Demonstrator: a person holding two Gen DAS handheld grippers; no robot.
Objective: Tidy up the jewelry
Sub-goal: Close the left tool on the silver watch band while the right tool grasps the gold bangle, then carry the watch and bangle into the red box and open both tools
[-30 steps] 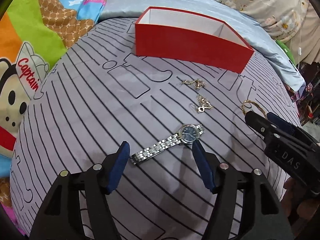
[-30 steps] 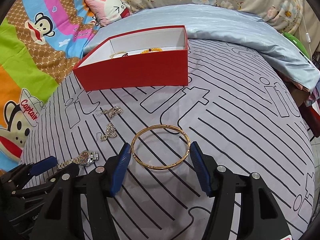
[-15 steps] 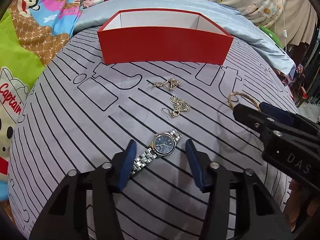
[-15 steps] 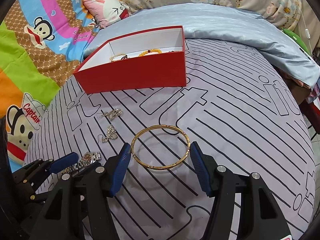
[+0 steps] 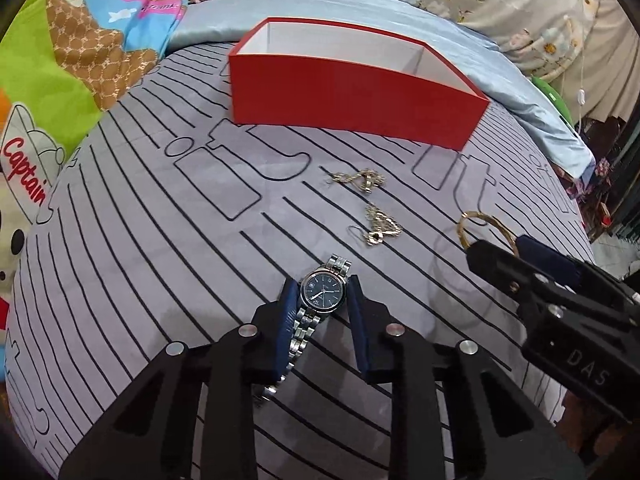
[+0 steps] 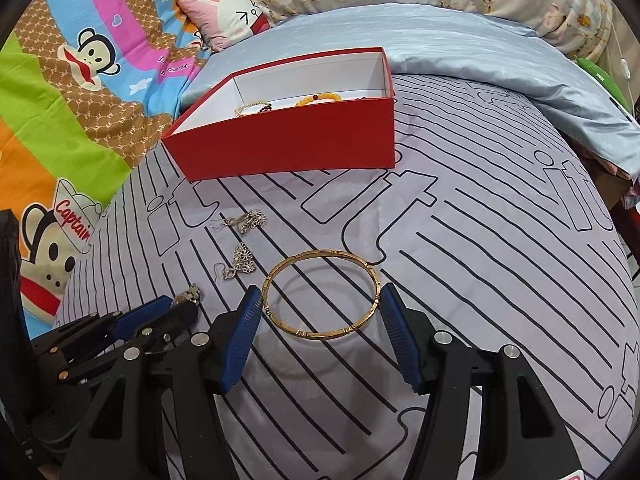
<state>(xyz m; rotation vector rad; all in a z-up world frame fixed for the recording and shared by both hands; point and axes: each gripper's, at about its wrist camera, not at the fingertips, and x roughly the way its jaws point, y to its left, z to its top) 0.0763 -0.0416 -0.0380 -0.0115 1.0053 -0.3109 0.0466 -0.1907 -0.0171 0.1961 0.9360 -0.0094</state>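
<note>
A silver watch (image 5: 324,296) with a dark blue dial lies on the grey striped cover. My left gripper (image 5: 322,285) is closing on it, its blue pads against both sides of the case, the band trailing back between the fingers. A gold bangle (image 6: 320,335) lies flat between the pads of my right gripper (image 6: 320,292), which touch its left and right edges. In the right wrist view the left gripper (image 6: 176,308) sits low at the left with the watch's end (image 6: 191,294) showing. Beyond stands the open red box (image 6: 288,140).
Two loose silver earrings (image 5: 362,180) (image 5: 380,226) lie between the grippers and the red box (image 5: 352,96). Beaded bracelets (image 6: 318,99) lie inside the box. A light blue quilt (image 6: 460,40) and cartoon bedding (image 6: 80,80) surround the striped cover.
My left gripper's jaws have narrowed from wide apart to tight against the watch case, and the gripper has edged closer over the watch. The right gripper and the bangle have kept still.
</note>
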